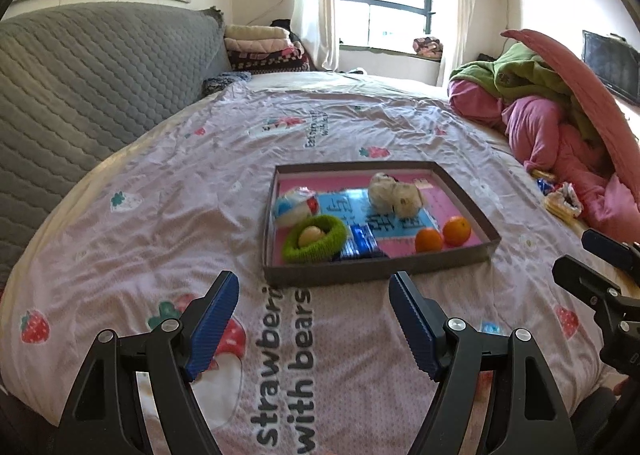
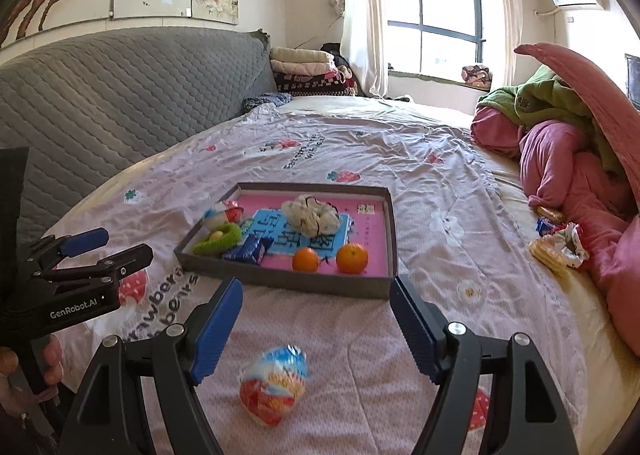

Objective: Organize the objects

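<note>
A: Tray status: shallow grey box with a pink liner, sitting on the strawberry-print bedspread, ahead of both grippers. Already in it: two oranges, a green knitted ring with a pale egg-like thing in its hollow, a blue wrapped snack, a white scrunchie on the blue card, and a red-white-blue packet at the far left corner.

B: What is left outside?

A: One snack packet, same colours, lying on the spread just short of the tray, between and below the right gripper's fingers. Well off to the right, beside the pink bedding heap, a small cluster: round biscuits, a patterned scrunchie, a small blue wrapper. My judgement: more than half done, roughly four pieces to go.

B: Gripper states?

A: Right gripper: jaws spread wide, nothing clamped; the packet lies loose on the cloth, pads clear of it. Left gripper: also spread, empty, only bedspread between its fingers.

B: Pose?

A: Both pitched down toward the bed at a moderate slant, side by side, aimed at the tray's near edge. A hand on the left unit's handle shows at the right view's lower left.
</note>
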`<action>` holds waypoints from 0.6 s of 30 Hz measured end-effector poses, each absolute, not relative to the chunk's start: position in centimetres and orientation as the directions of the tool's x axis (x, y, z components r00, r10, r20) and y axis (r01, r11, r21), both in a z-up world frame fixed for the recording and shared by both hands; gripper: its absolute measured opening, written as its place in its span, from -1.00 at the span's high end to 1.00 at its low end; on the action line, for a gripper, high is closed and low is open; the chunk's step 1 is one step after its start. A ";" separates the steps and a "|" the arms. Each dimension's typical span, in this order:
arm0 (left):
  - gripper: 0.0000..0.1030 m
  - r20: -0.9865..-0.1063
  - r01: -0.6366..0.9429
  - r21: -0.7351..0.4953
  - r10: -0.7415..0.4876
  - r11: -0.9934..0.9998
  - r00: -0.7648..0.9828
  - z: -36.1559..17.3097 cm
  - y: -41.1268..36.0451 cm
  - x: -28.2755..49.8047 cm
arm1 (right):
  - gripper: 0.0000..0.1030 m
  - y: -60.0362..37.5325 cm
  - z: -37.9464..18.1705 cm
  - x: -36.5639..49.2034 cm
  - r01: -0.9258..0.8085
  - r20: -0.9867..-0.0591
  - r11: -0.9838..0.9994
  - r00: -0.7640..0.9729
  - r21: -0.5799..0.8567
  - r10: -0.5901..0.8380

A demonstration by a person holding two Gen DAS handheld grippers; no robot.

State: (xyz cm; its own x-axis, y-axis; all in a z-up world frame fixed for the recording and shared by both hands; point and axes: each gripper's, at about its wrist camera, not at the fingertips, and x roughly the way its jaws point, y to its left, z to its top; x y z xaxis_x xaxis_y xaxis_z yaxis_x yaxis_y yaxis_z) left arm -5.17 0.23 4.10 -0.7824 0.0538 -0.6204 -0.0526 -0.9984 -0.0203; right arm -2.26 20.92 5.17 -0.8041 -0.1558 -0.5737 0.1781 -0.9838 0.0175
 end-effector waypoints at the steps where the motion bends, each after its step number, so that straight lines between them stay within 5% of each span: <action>1: -0.53 -0.625 -0.056 -0.023 0.058 -0.998 -0.779 3.7 0.3 -4.9 | -0.47 20.9 4.9 -1.9 0.178 -0.574 -0.984 -0.804 0.015 -0.154; 18: -0.53 -0.628 -0.051 0.004 0.037 -0.999 -0.778 0.0 -0.3 -2.1 | -0.47 21.6 -0.3 0.4 0.156 -0.578 -0.986 -0.801 0.051 -0.156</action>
